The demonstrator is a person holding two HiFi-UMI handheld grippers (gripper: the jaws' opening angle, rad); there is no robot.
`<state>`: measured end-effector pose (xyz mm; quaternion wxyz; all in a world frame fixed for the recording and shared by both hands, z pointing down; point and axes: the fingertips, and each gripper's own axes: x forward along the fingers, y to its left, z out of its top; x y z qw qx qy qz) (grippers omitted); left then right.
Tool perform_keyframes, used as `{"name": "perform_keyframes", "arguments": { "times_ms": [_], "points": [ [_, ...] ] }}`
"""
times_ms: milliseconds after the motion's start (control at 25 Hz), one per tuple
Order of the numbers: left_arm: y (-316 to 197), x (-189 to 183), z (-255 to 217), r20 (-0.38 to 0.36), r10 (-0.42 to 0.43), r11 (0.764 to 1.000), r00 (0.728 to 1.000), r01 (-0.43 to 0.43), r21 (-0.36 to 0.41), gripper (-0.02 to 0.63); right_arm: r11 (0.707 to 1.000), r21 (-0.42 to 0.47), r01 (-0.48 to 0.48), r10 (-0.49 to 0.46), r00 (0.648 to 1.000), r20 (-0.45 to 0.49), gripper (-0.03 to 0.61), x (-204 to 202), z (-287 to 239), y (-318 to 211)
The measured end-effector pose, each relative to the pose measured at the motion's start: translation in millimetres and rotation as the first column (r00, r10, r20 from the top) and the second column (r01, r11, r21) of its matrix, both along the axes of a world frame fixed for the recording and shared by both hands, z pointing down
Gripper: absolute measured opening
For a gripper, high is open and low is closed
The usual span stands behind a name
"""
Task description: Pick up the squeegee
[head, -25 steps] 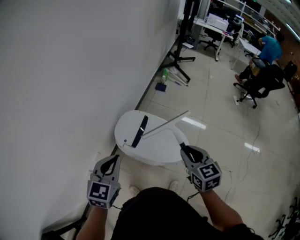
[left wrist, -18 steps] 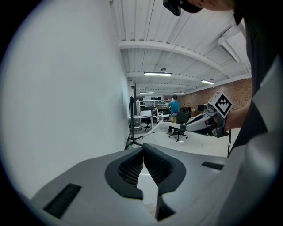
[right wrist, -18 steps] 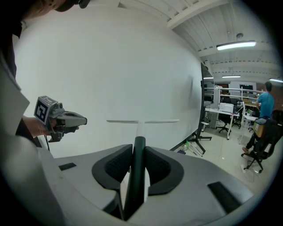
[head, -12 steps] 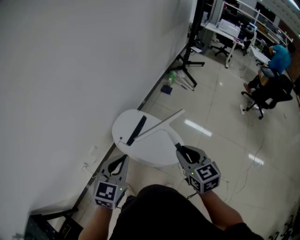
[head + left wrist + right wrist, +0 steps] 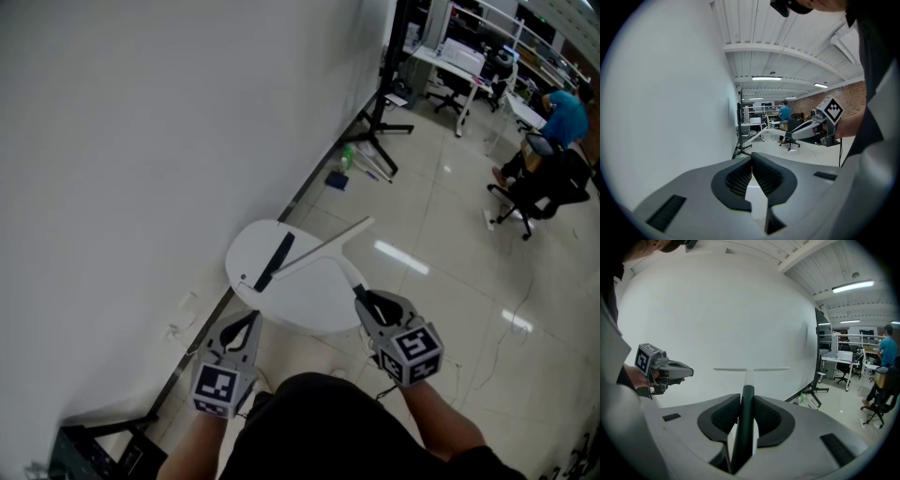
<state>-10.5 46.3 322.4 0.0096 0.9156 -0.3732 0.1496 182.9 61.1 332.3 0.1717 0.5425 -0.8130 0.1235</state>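
Note:
My right gripper (image 5: 362,297) (image 5: 746,395) is shut on the squeegee's dark handle (image 5: 745,427). The squeegee (image 5: 324,247) has a white shaft that ends in a long white blade (image 5: 751,369). In the head view the blade hangs over the far side of a round white table (image 5: 314,302). In the right gripper view it stands level against the white wall. My left gripper (image 5: 249,322) (image 5: 751,159) is shut with nothing in it. It hovers at the table's near left edge, and the right gripper view shows it at the left (image 5: 670,370).
A black bar-shaped tool (image 5: 274,262) lies on the table. The white wall (image 5: 141,141) runs along the left. Beyond stand a black stand base (image 5: 380,131), a green bottle (image 5: 346,156) on the floor, desks, and a seated person in blue (image 5: 562,112) on office chairs.
My left gripper has shifted a little to the right, nearer the table. The right gripper still holds the squeegee in about the same place.

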Motion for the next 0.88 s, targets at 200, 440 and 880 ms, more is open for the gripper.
{"name": "perform_keyframes", "arguments": {
  "times_ms": [200,440,880],
  "points": [
    [-8.0,-2.7,-2.6,0.006,0.007,1.0,1.0,-0.007,0.006,0.003,1.0,0.012,-0.015,0.014,1.0,0.01,0.098,-0.5,-1.5,-6.9],
    [-15.2,-4.5,-2.8,0.008,0.011,1.0,1.0,-0.011,0.006,0.003,1.0,0.011,-0.024,0.024,0.999,0.022,0.098,-1.0,-0.7,-13.9],
    [-17.1,-6.6,-8.1,0.008,0.017,1.0,1.0,-0.018,0.017,0.003,0.999,0.019,-0.029,0.029,0.999,0.017,0.1,-3.2,-7.1,-14.2]
  ]
}}
